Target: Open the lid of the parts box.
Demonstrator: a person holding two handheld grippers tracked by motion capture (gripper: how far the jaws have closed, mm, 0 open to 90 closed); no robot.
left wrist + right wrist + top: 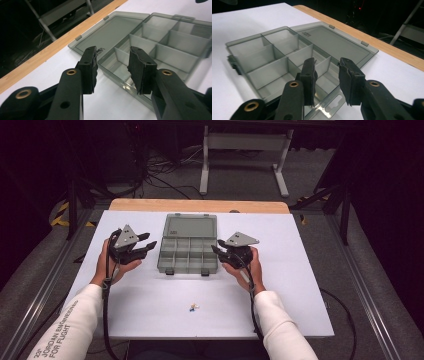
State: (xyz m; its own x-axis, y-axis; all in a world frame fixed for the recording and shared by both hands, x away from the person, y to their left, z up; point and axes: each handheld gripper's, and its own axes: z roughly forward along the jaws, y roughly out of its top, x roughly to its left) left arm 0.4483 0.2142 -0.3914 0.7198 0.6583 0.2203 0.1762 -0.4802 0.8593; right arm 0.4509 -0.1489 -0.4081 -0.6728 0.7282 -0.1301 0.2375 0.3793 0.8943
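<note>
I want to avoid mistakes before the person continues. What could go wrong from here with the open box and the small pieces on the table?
1. The small pieces are tiny and lie loose near the table's front edge; a sleeve could sweep them off.
2. The organizer box looks light, with its lid open flat; the left gripper or right gripper beside it could push it.

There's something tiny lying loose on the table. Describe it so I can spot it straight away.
Start from the white table top and find the grey compartment box with its lid open, lying between the two grippers. Come from the box's latches toward the person's edge of the table: the small loose piece lies there alone on bare white. It shows blue and pale yellowish bits, too small to identify.
</note>
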